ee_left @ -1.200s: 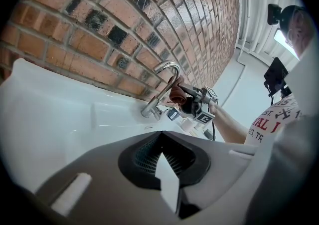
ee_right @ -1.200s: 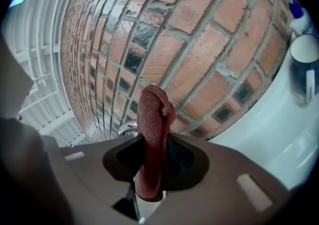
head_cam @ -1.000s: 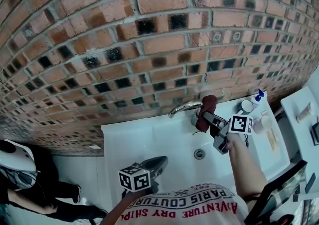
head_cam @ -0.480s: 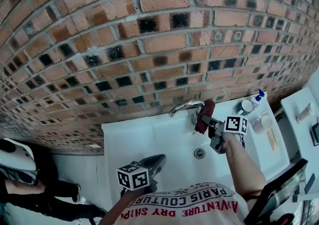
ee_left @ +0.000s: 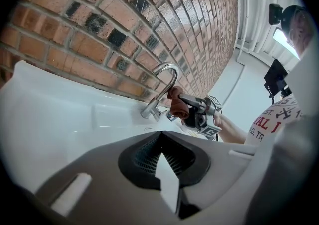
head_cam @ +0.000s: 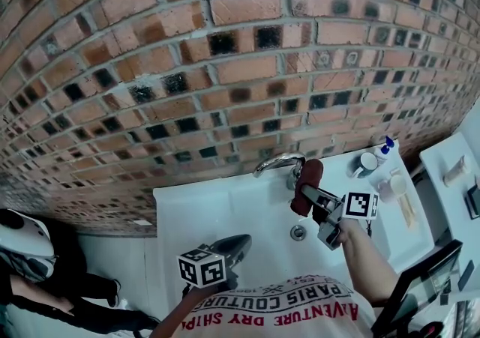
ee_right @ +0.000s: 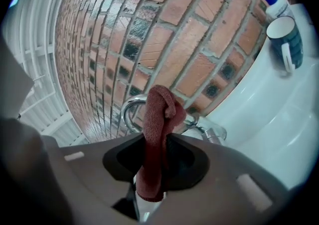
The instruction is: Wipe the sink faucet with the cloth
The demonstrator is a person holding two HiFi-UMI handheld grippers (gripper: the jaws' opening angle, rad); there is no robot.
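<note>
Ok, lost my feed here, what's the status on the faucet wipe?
Right gripper shut on cloth, beside faucet, contact unclear. Left gripper shut, empty, at sink front edge. Nothing blocking; mug off right.

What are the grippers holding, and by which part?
The right gripper pinches the red cloth around its middle. The left gripper holds nothing.
</note>
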